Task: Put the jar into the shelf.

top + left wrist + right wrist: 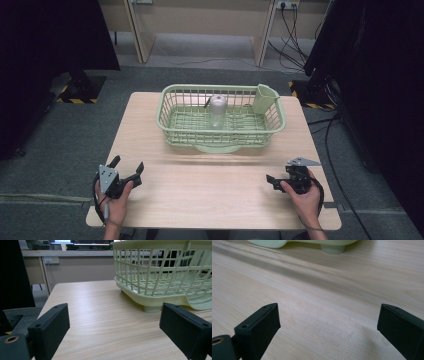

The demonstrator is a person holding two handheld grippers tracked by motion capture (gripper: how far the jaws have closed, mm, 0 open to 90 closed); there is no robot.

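A pale green slatted basket [172, 117] stands at the back middle of the wooden table [210, 200]. Inside it an upright clear bottle [217, 111] with a grey cap stands near the centre, and a green cup holder [264, 99] hangs at its right rear corner. My left gripper [128, 163] rests near the front left of the table, open and empty. In the left gripper view its jaws [113, 315] stand wide apart, facing the basket [150, 272]. My right gripper [278, 176] sits at the front right, open [329, 312] over bare wood, with the basket's foot [333, 248] ahead.
Dark curtains and stand bases flank the table on both sides. Cables [295, 40] run over the grey floor behind. A desk [200, 20] stands at the back wall. Bare wood lies between the grippers and the basket.
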